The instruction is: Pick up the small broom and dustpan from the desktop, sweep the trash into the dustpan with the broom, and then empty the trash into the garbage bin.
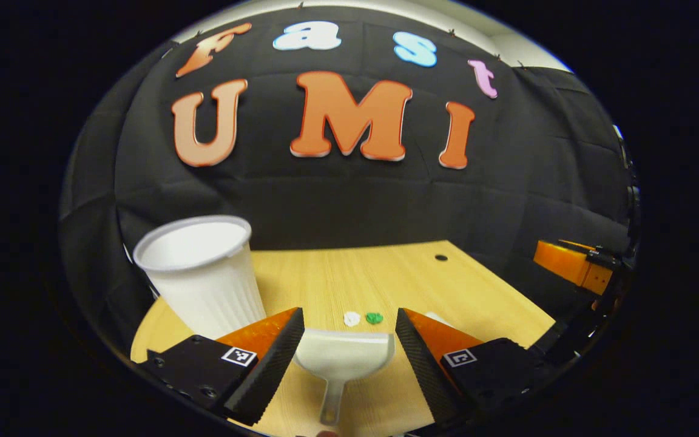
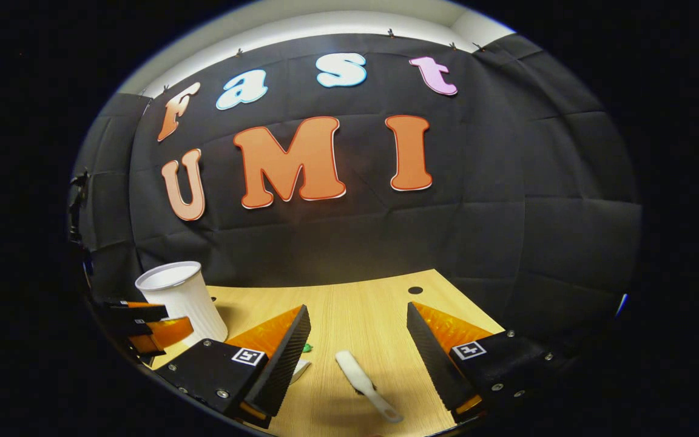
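A small white dustpan lies on the wooden desktop, its handle pointing toward me. My left gripper hovers open over it, a finger on either side, not touching it. Just beyond its mouth lie a white scrap and a green scrap. The white broom lies on the desk between the open fingers of my right gripper, untouched. The white ribbed garbage bin stands upright at the left. In the right gripper view the bin stands far left, behind the left gripper.
A corner of the dustpan and the green scrap peek out beside my right gripper's left finger. The desk has a small round hole near its back edge. The right gripper shows at the far right.
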Demonstrator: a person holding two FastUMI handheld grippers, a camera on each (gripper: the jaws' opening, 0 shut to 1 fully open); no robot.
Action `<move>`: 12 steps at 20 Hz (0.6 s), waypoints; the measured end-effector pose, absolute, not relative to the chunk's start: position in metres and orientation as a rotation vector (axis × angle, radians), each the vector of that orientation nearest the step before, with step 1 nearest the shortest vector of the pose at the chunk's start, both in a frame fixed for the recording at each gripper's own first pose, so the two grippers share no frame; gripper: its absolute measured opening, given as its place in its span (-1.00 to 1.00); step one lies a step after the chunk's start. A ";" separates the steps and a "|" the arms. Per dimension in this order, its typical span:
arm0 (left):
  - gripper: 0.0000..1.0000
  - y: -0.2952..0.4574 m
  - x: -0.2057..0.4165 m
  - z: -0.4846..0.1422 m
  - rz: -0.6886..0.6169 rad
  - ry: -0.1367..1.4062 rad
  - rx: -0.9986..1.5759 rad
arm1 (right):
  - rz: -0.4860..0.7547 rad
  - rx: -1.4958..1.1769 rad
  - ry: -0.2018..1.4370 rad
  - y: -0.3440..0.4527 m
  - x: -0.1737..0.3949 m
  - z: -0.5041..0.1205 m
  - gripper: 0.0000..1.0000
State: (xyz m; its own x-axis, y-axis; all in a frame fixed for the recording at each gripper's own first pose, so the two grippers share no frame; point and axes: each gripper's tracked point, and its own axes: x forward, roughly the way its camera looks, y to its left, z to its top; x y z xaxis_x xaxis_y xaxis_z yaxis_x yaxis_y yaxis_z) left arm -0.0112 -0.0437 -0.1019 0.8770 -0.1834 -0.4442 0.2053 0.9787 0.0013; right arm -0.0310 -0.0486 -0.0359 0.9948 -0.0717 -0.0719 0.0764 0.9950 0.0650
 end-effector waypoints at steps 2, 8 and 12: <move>0.92 -0.034 -0.017 -0.146 -0.204 0.677 0.062 | -0.097 0.083 0.097 -0.063 -0.028 -0.047 0.92; 0.97 -0.019 -0.048 -0.252 -0.213 1.170 0.134 | -0.152 0.149 0.180 -0.097 -0.019 -0.075 0.92; 0.97 -0.019 -0.039 -0.280 -0.217 1.316 0.168 | -0.141 0.095 0.245 -0.101 -0.009 -0.093 0.92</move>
